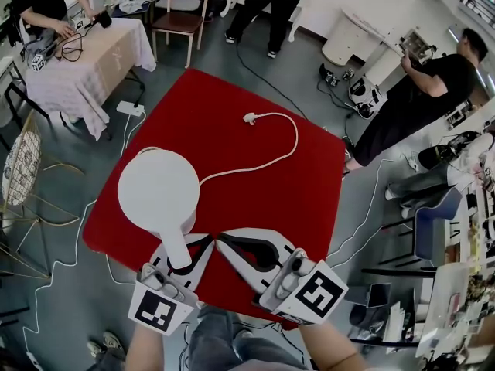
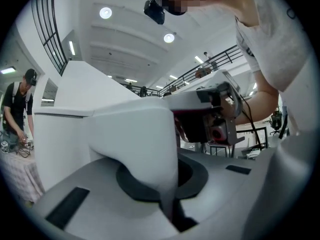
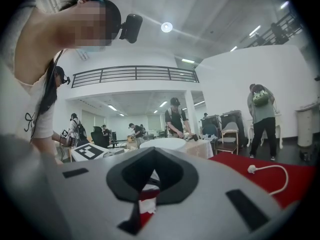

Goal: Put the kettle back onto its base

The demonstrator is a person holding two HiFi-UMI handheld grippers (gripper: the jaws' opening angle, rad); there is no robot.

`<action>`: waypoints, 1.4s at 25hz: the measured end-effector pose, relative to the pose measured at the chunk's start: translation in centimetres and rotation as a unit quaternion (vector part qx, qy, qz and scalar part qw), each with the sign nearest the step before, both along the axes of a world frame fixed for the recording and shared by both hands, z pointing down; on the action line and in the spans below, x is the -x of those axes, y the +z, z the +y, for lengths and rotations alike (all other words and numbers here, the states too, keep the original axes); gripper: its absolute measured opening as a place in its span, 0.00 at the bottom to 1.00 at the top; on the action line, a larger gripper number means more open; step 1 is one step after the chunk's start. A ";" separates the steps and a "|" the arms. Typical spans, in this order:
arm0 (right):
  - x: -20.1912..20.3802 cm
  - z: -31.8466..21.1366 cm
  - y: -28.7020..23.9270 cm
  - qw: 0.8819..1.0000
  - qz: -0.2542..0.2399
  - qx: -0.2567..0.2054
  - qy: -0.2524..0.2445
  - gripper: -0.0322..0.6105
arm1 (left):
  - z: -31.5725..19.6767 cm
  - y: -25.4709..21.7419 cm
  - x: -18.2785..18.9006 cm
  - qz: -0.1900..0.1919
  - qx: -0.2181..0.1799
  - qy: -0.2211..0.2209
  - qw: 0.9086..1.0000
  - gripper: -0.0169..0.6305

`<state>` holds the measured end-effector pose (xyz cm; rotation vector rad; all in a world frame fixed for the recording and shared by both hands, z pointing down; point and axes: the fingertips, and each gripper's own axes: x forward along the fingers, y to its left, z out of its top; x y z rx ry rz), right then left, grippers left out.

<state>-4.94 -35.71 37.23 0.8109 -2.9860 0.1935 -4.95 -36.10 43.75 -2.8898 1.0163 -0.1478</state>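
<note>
A white kettle (image 1: 158, 190) sits at the near left of the red table (image 1: 255, 184), seen from above. Its handle (image 1: 176, 247) points toward me. My left gripper (image 1: 183, 255) is shut on that handle (image 2: 135, 149), and the kettle's body (image 2: 65, 114) fills the left of the left gripper view. The base is hidden under the kettle; only its white cord (image 1: 271, 161) shows, curving away to a loose plug (image 1: 250, 117). Just right of the handle, my right gripper (image 1: 222, 240) is shut with nothing in it (image 3: 150, 176). The right gripper view shows the kettle's lid (image 3: 162, 144) and the plug (image 3: 251, 169).
Around the table stand several people. A cloth-covered table (image 1: 85, 60) and a wooden chair (image 1: 182, 18) are at the back left. A wire chair (image 1: 23, 168) stands left, an office chair (image 1: 433, 230) right. Cables (image 1: 77, 230) trail on the grey floor.
</note>
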 end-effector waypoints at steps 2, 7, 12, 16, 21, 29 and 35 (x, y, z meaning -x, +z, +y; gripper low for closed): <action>-0.1 0.0 -0.3 1.000 -0.003 -0.004 0.002 0.06 | -0.1 -0.3 -0.2 0.002 -0.006 0.005 1.000 0.04; -0.1 0.5 -0.5 1.000 -0.003 -0.010 -0.001 0.06 | 0.6 -0.3 -0.3 0.002 -0.013 0.029 1.000 0.04; 0.0 1.0 -0.7 1.000 -0.003 -0.013 -0.004 0.06 | 1.4 0.0 1.0 -0.017 0.004 0.048 0.999 0.07; 0.1 1.4 -0.9 1.000 -0.006 -0.016 -0.005 0.06 | 1.8 0.0 2.1 -0.036 0.020 0.056 0.998 0.17; 0.3 2.4 -1.5 1.000 -0.007 -0.011 -0.013 0.06 | 2.6 -0.2 3.6 -0.051 0.017 0.061 0.997 0.20; 0.3 3.9 -1.8 0.999 -0.009 -0.025 -0.021 0.06 | 3.6 0.6 7.1 -0.046 0.066 0.012 0.997 0.25; 0.1 5.1 -2.3 0.999 -0.012 -0.029 -0.025 0.06 | 3.2 0.0 9.2 -0.024 0.057 -0.045 0.997 0.25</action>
